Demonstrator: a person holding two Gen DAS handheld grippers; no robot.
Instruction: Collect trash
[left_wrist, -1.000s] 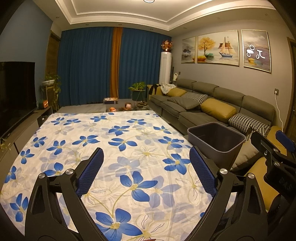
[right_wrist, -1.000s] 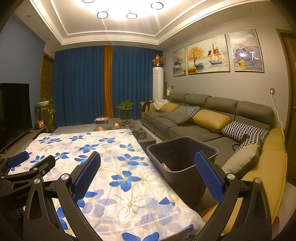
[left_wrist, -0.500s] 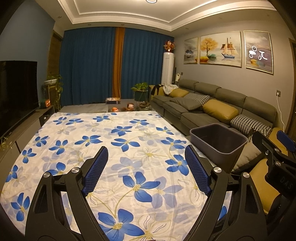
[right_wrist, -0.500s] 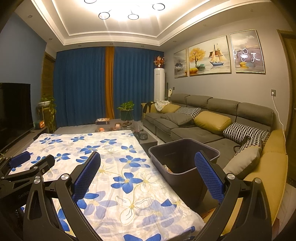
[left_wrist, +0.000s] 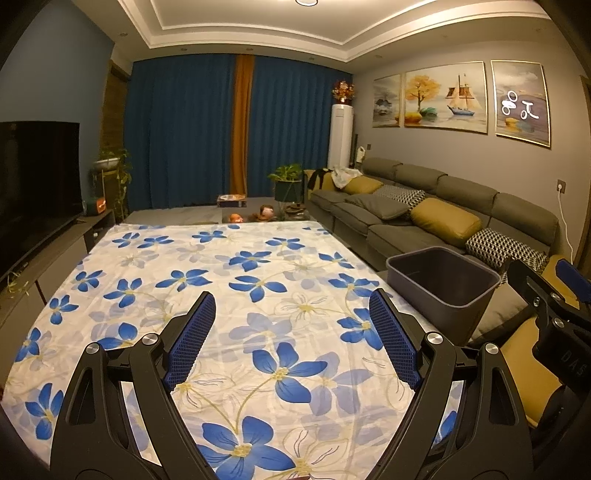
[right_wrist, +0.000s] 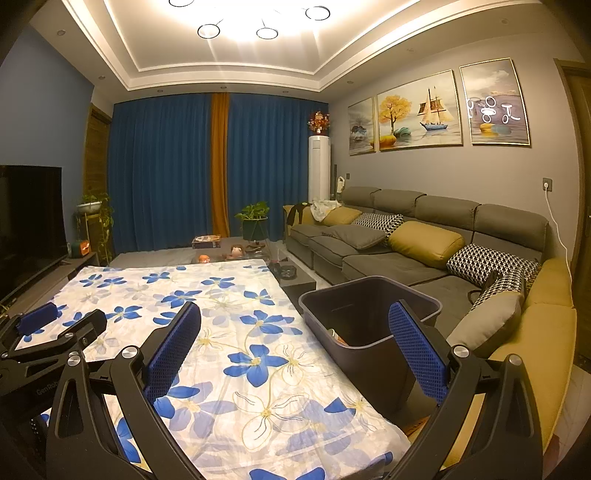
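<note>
Bin (right_wrist: 369, 325) contents mostly hidden by its wall; both hand-held grippers (left_wrist: 291, 332) (right_wrist: 295, 343) gape wide, empty

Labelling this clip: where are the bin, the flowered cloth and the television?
bin (right_wrist: 373, 363), right wrist view, front wall.
flowered cloth (left_wrist: 258, 258), left wrist view, middle.
television (left_wrist: 33, 184), left wrist view, screen.

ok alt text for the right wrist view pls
An open right claw, holding nothing, hovers over a cloth printed with blue flowers. A dark bin stands at the cloth's right edge with something inside, a grey sofa behind it. The left claw shows at far left.
</note>
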